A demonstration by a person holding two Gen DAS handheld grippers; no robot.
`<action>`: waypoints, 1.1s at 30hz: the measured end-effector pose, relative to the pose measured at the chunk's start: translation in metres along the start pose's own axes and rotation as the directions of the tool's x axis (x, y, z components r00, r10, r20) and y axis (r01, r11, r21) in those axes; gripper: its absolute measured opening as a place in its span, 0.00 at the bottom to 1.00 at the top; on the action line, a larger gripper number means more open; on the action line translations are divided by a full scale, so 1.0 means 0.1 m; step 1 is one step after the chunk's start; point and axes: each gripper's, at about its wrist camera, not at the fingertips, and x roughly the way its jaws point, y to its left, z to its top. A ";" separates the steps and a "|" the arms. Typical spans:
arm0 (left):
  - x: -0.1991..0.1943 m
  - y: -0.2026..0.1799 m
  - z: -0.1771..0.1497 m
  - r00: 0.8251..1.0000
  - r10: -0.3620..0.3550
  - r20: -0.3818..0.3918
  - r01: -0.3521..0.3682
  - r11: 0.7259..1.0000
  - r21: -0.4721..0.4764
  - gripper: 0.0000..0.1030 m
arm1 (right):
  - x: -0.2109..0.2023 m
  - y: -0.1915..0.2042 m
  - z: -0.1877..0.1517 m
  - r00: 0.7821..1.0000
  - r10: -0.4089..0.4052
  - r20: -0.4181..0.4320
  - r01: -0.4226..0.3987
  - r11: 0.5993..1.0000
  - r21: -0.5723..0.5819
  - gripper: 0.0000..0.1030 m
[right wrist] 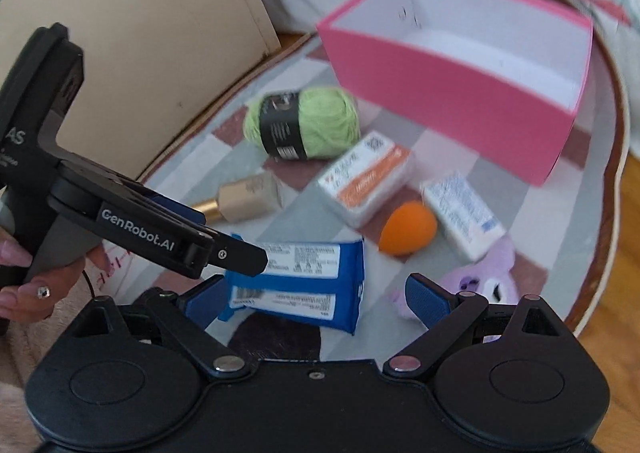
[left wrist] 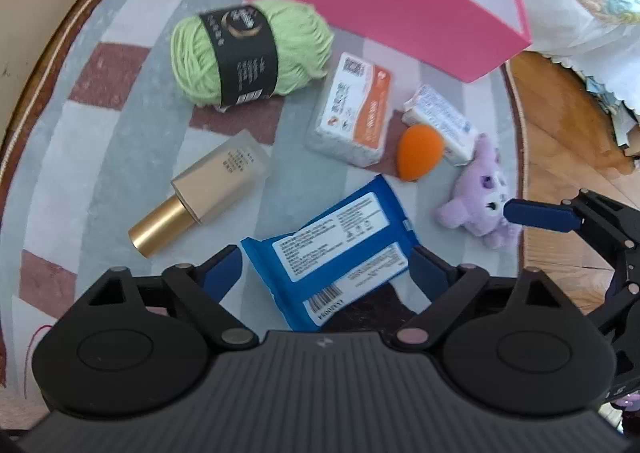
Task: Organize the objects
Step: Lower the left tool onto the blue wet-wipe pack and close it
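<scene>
Left gripper (left wrist: 326, 273) spread, straddling the blue wipes pack (left wrist: 332, 249), not pinching. Pack's long axis runs across the jaws. Right gripper (right wrist: 316, 299) spread too, nearer the purple plush toy (right wrist: 480, 281)

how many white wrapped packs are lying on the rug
2. The larger white-and-orange pack lies just right of the green yarn; the smaller white pack lies between the orange sponge and the pink box. None looks hidden.

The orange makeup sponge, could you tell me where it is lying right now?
In both wrist views the orange makeup sponge lies right of centre on the rug, between the orange-and-white packet and the purple plush toy.
</scene>
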 end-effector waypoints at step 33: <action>0.36 0.20 -0.25 1.000 -0.006 0.025 0.010 0.984 -0.180 0.44 | 0.79 -0.20 -0.14 0.991 0.020 -0.134 0.006 0.982 0.187 0.52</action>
